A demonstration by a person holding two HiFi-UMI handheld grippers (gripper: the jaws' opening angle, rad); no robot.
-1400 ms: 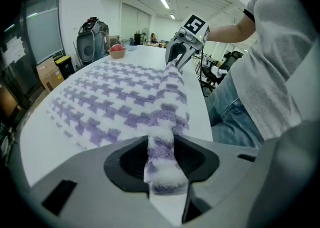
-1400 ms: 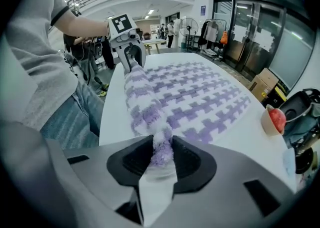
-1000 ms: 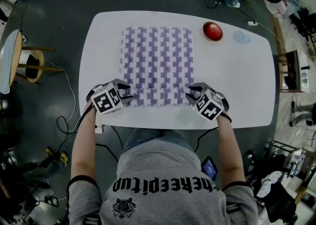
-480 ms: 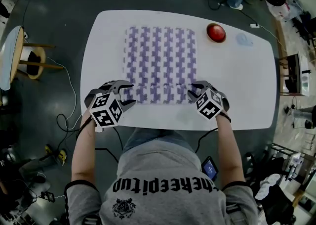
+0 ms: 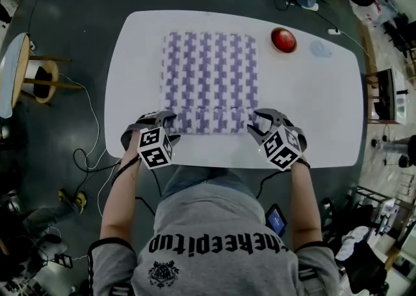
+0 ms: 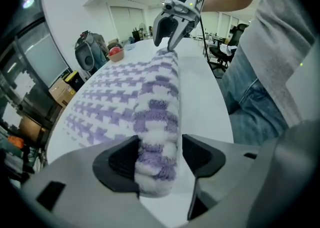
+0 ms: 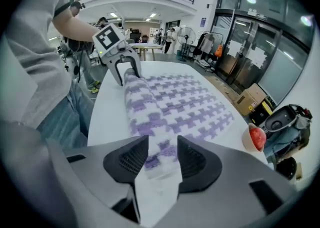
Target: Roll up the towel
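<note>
A purple-and-white patterned towel (image 5: 208, 60) lies flat on the white table (image 5: 312, 106), with its near edge turned into a thick roll (image 5: 209, 125). My left gripper (image 5: 160, 119) stands at the roll's left end. Its jaws have just been opening and straddle the roll (image 6: 157, 122); a gap shows beside the right-hand pad (image 6: 197, 154). My right gripper (image 5: 262, 122) stands at the roll's right end. Its jaws have also just been opening, and the towel's end (image 7: 162, 152) shows between them, not squeezed. Each gripper view shows the other gripper (image 6: 170, 34) (image 7: 122, 69) at the far end.
A red round object (image 5: 283, 40) sits at the table's far right, beside a faint bluish mark (image 5: 320, 48). A round side table (image 5: 13, 77) stands on the floor to the left. Cables trail on the floor under the table's near edge. People and desks fill the background.
Both grippers have drawn back a little toward the near table edge, the left one also shifting right. Their jaws stand wider, and the towel's near edge lies rolled between them.
</note>
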